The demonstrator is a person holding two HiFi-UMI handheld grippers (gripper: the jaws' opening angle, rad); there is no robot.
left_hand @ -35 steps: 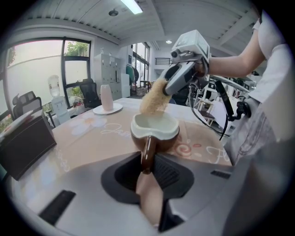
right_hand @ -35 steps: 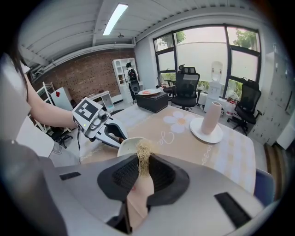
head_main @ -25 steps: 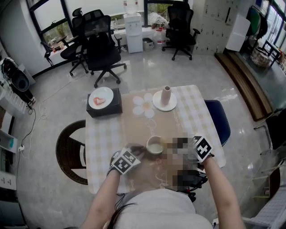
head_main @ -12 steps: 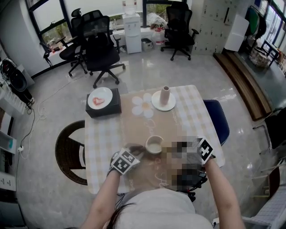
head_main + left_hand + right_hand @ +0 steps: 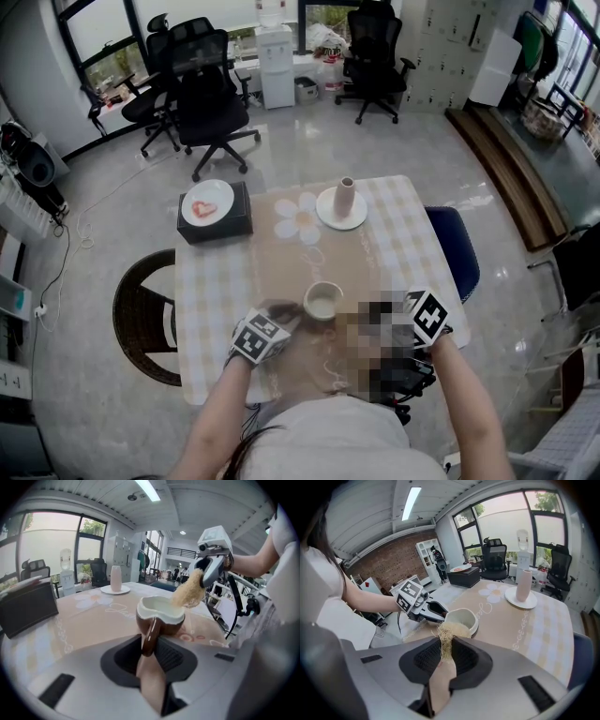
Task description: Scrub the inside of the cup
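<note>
The cup (image 5: pixel 323 302) stands on the tabletop (image 5: pixel 281 258) near my edge, its handle pinched in my left hand-held gripper (image 5: pixel 149 641). My right hand-held gripper (image 5: pixel 443 660) clamps a fibrous scrubber (image 5: pixel 449 632) just over the cup's rim. I judge the scrubbing barely begun; next I'd push the fibres inside and twist.
</note>
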